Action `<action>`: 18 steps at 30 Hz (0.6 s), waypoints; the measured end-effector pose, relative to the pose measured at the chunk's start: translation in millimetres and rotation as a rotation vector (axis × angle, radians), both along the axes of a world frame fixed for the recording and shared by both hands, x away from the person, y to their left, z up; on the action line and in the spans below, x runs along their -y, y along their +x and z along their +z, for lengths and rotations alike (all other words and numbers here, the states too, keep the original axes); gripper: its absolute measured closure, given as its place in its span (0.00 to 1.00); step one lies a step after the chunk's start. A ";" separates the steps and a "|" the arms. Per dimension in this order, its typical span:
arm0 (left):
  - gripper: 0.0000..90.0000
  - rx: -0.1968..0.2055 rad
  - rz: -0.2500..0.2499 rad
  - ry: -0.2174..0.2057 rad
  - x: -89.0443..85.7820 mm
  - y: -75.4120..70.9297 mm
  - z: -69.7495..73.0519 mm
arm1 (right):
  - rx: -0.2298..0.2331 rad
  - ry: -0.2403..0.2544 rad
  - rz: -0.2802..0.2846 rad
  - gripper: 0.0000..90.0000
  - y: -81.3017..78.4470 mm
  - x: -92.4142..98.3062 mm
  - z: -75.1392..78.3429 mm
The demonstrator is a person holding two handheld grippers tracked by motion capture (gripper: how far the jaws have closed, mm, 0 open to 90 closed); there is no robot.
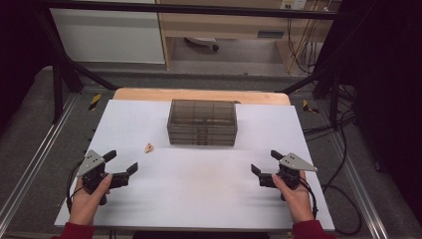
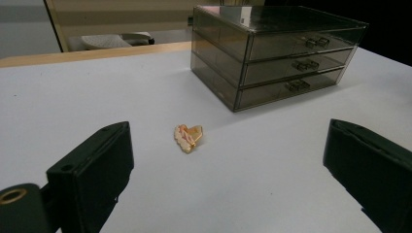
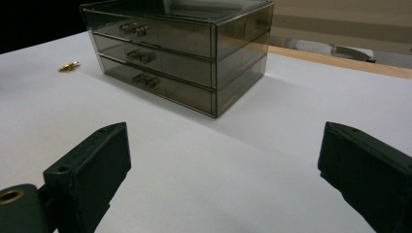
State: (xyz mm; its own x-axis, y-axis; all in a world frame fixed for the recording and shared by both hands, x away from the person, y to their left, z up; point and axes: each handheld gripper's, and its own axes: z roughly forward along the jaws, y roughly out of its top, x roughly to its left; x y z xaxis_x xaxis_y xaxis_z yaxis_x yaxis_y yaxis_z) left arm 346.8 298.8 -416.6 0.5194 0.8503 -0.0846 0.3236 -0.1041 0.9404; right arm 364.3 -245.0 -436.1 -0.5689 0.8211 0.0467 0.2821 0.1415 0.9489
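Small gold hair clip (image 2: pixel 188 137), pinkish on top, flat on white table (image 1: pixel 199 199), left of smoky three-drawer box (image 1: pixel 202 122). Left gripper (image 1: pixel 123 163) and right gripper (image 1: pixel 263 163): jaws spread wide, empty, near edge.

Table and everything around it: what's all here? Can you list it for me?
drawer box: 1, smoky clear, three drawers shut, table's far middle
trinket: 1, gold and pink, in front of the box, to its left
table: 1, white top, wooden far edge
cables: several, black, floor at right
left gripper: 1, black, jaws open, near left
right gripper: 1, black, jaws open, near right
hands: 2, red sleeves, bottom edge
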 end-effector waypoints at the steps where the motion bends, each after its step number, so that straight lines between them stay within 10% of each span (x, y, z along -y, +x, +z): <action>1: 0.05 -0.002 0.000 0.001 0.4 0.1 -0.1 | 0.001 -0.001 -0.006 0.05 -1.0 0.4 0.4; 18: 0.05 -0.010 -0.009 0.013 3.1 -1.0 -0.1 | -0.003 -0.021 -0.016 0.03 -5.6 -8.8 5.6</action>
